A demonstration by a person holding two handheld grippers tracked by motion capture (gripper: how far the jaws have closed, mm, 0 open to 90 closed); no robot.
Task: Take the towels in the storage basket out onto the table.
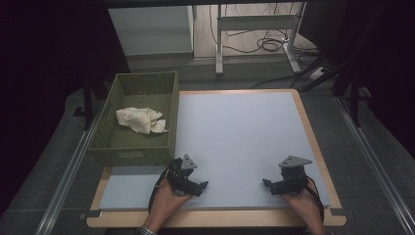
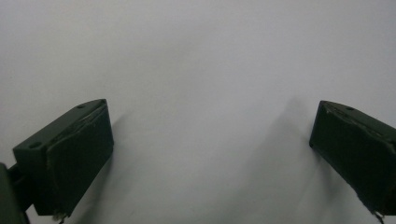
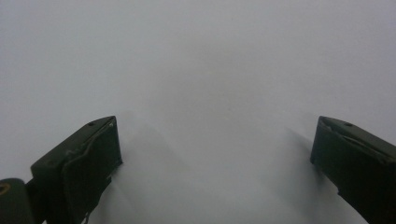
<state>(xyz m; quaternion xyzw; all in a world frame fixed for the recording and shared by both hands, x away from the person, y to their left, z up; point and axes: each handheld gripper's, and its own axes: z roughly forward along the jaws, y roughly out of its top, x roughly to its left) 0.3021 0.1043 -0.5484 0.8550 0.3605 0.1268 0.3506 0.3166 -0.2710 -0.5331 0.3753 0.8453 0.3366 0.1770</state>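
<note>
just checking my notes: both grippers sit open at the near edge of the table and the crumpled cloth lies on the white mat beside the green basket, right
Not quite. The crumpled cloth lies inside the green basket, not on the white mat beside it; the high view shows this. The rest holds: the left gripper and the right gripper sit open at the near edge of the table.

Pale grey table [image 1: 244,142] with wooden edging, mid-frame; green basket [image 1: 169,117] resting at its upper left, both grippers at lower edge.
</note>
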